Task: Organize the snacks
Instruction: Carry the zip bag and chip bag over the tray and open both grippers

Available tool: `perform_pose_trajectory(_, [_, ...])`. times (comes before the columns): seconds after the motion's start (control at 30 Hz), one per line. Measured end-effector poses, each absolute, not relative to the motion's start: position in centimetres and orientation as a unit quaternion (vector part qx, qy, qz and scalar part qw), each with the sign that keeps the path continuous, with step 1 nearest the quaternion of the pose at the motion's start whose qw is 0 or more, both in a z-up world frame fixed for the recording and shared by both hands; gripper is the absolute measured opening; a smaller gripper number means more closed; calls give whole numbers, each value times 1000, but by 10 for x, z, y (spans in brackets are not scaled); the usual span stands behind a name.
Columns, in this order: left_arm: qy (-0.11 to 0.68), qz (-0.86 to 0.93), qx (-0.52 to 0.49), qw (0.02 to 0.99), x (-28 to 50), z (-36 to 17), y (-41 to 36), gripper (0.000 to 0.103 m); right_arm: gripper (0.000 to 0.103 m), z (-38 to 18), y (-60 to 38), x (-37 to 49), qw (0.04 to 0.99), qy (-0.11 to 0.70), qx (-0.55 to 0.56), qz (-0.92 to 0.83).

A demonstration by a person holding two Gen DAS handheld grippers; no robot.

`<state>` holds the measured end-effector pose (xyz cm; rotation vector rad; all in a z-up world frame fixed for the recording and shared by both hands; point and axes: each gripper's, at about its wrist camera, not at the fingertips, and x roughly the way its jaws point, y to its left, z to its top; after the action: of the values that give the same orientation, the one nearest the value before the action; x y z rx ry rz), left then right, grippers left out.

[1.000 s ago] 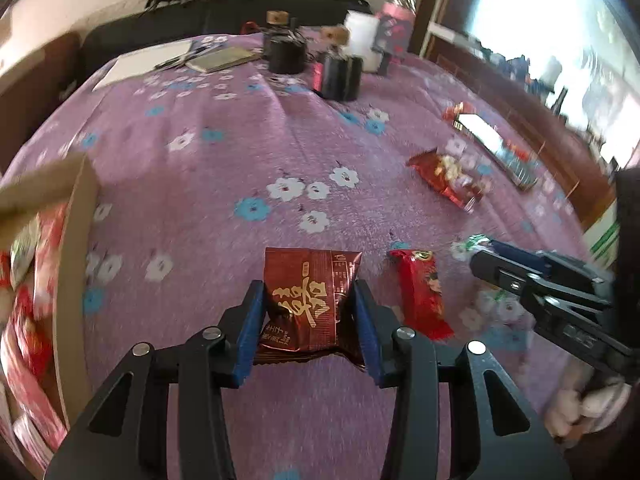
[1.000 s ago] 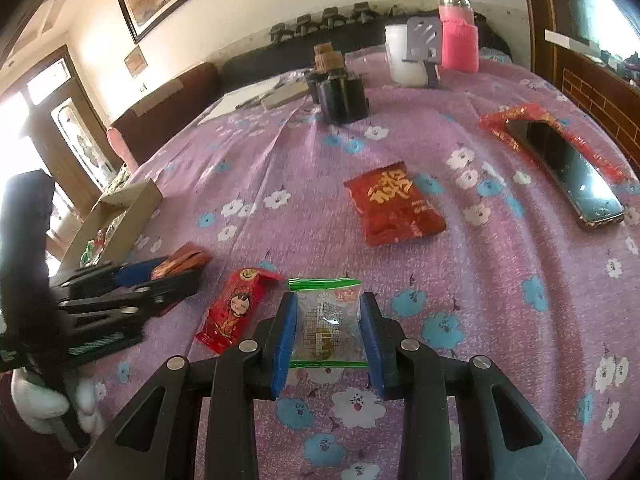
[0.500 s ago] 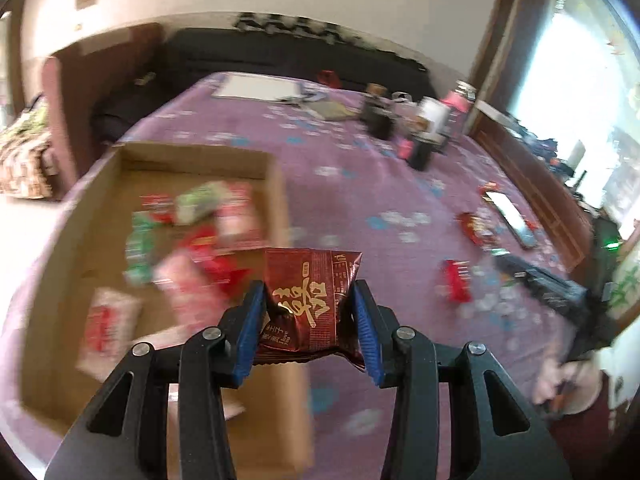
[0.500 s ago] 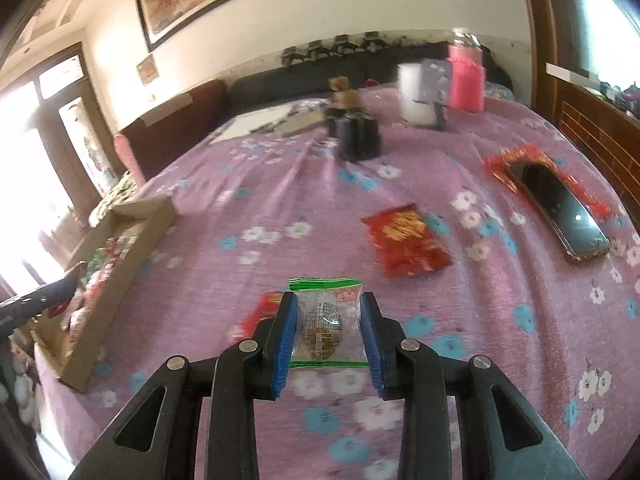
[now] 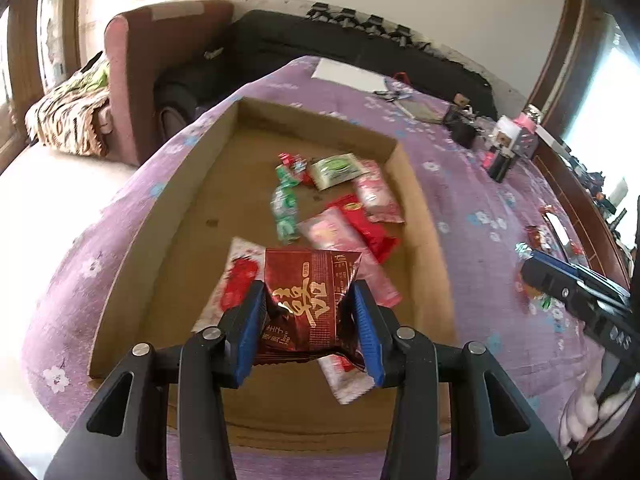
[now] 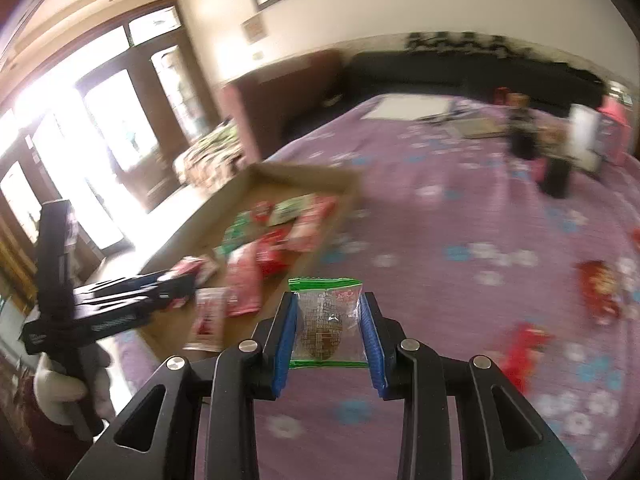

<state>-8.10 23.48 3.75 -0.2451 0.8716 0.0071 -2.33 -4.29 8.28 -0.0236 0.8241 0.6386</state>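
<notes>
My left gripper (image 5: 307,294) is shut on a dark red snack packet (image 5: 310,304) with gold lettering, held above the shallow cardboard box (image 5: 192,176). Several snacks in red, pink and green wrappers (image 5: 340,208) lie inside the box. My right gripper (image 6: 328,312) is shut on a clear, green-edged packet (image 6: 326,318) with a brown sweet inside, held over the purple flowered tablecloth (image 6: 460,216) just right of the box (image 6: 256,178). The right gripper (image 5: 576,292) shows at the right edge of the left wrist view, and the left gripper (image 6: 120,300) at the left of the right wrist view.
Red snack packets (image 6: 600,288) still lie on the cloth at the right. Black holders, a white cup and a pink bottle (image 5: 512,140) stand at the far end with papers (image 5: 348,74). An armchair (image 5: 160,60) and sofa stand beyond the table edge.
Both grippers have swung left with their packets. The left one went from the open cloth to over the box; the right one now has the box close ahead on its left.
</notes>
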Motion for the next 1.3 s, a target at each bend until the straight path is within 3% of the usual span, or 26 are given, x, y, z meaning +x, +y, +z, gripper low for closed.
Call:
perform_pose_trajectory(0.3, [444, 3, -127, 887, -81, 21, 248, 44, 32, 70, 38, -22, 837, 413, -54, 355])
perform_pose_trajectory(0.4, [438, -6, -145, 887, -84, 25, 254, 50, 32, 70, 63, -5, 828, 424, -59, 363])
perform_pose_trajectory(0.63, [405, -22, -166, 899, -102, 45, 272, 50, 32, 63, 126, 42, 794, 463, -57, 389])
perform_pose_trajectory(0.73, [387, -18, -179, 904, -109, 52, 286, 61, 32, 55, 152, 55, 786, 474, -70, 390])
perform_pose_trajectory(0.83, [377, -10, -190, 907, -112, 54, 299, 63, 35, 47, 171, 66, 784, 481, -79, 385])
perform_pose_trajectory(1.3, [386, -23, -191, 902, -103, 52, 279, 63, 37, 83, 109, 27, 831, 415, -51, 366])
